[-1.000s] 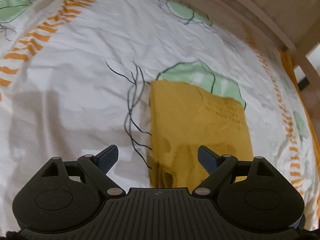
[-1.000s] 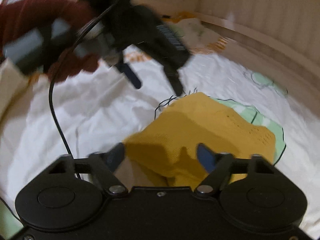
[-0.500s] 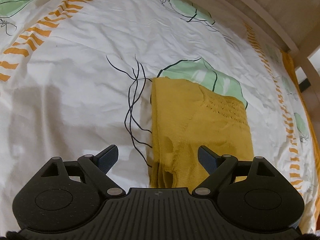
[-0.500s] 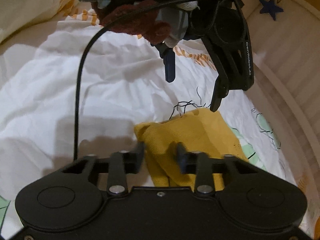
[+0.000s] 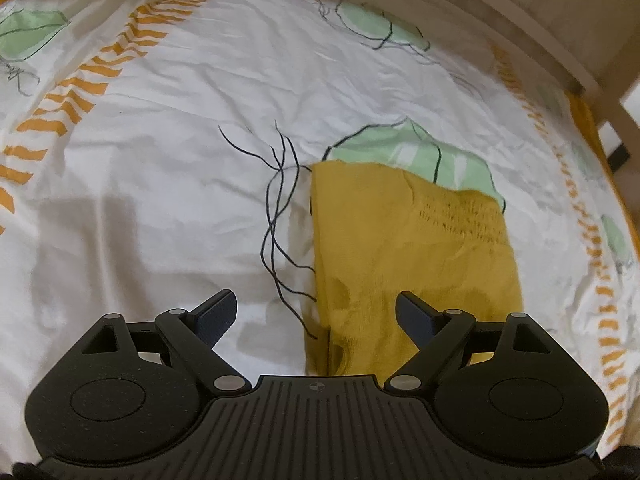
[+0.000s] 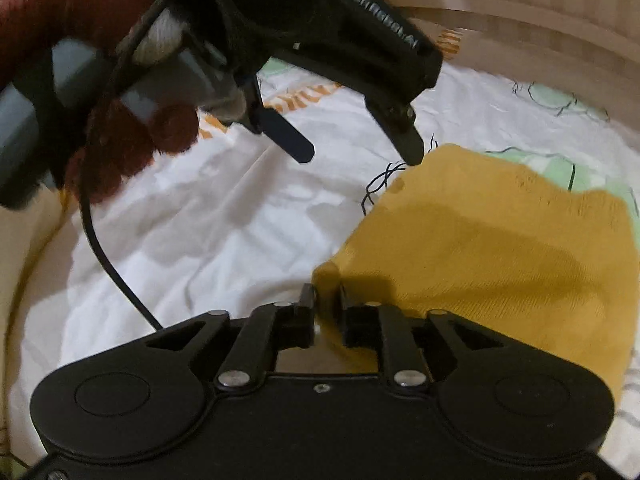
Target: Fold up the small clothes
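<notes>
A mustard-yellow knitted garment (image 5: 420, 248) lies folded into a narrow strip on the white printed sheet (image 5: 160, 200). My left gripper (image 5: 314, 300) hangs open just above the strip's near left edge, with nothing pinched. In the right wrist view the same garment (image 6: 500, 248) spreads to the right. My right gripper (image 6: 326, 300) is closing, and its pads press on the garment's near left corner. The left gripper (image 6: 360, 156) shows there too, held by a hand in a dark red glove (image 6: 120, 148), one fingertip over the garment's far corner.
The sheet carries orange stripe bands (image 5: 80, 92) and green leaf prints (image 5: 420, 152). A pale wooden bed rail (image 5: 520, 40) runs along the far right side. A black cable (image 6: 108, 260) droops from the left gripper across the sheet.
My right gripper's jaws went from wide apart to pinched on the garment's near corner, and it sank and rolled. The left gripper stayed open in place.
</notes>
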Available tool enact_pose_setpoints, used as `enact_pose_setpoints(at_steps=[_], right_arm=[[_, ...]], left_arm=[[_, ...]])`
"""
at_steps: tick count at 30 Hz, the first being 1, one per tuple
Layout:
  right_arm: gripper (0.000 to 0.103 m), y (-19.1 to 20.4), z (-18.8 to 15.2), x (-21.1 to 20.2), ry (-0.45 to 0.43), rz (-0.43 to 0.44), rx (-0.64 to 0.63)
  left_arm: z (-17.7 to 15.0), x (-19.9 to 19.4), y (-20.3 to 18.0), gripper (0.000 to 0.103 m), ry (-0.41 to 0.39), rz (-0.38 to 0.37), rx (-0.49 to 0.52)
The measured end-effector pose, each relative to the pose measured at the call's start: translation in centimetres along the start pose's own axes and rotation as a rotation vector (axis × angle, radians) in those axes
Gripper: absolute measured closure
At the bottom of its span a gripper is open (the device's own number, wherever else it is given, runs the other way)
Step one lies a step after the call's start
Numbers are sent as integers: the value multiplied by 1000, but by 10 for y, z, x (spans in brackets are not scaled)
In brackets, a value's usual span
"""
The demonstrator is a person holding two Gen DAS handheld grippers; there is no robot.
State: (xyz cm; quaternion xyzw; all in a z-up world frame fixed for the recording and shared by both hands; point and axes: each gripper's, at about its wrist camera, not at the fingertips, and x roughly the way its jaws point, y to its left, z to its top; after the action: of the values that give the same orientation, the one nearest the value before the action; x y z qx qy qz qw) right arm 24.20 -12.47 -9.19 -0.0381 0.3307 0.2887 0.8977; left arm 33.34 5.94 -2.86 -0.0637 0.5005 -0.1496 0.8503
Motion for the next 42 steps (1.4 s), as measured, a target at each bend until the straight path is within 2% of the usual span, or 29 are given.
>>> enact_pose_setpoints(at_steps=[2,3,5,8,10,11,12,14,16,20,25,32,39,41,42], right_arm=[[72,-6,-3,-9,-18,47,37],[61,-10,-4,-13,-28,63,57],[50,-18,-6,-21,-38,80,106],[47,-31,-11,-34,-46,78,177],[37,-41,-15,-43,-53,74,221],[35,-47,-17,-48,-56,71,244],[34,-54,-19,-53,-63,61,265],[34,-65,-20,-61,-83,24,289],[27,-79,-18,-65,-115,-30,314],[26,-110,-3,-56,-149,-76,367],[26,-137,19,-28,-134,-108,378],[26,-156,7,-14,-57,-226,378],[25,-156,4,-17,-47,-260,362],[21,-158,3,-17,-44,-272,370],[12,-159,2,-16,-36,-280,378]], left_arm=[[-3,2,-6,16,-11,5,24],[-5,3,-10,16,-19,1,41],[-9,6,-17,16,-27,-14,78],[-16,16,-22,16,-21,22,112],[-19,27,-19,16,3,107,119],[-19,32,-16,16,10,141,123],[-20,36,-11,15,17,151,119],[-18,40,0,15,35,114,67],[-17,40,4,15,38,102,41],[-17,41,2,15,41,107,49],[-16,40,2,15,48,99,40],[-14,44,0,15,56,94,35],[-15,45,1,13,59,95,35],[-16,46,1,9,59,85,30],[-16,47,2,7,59,70,25]])
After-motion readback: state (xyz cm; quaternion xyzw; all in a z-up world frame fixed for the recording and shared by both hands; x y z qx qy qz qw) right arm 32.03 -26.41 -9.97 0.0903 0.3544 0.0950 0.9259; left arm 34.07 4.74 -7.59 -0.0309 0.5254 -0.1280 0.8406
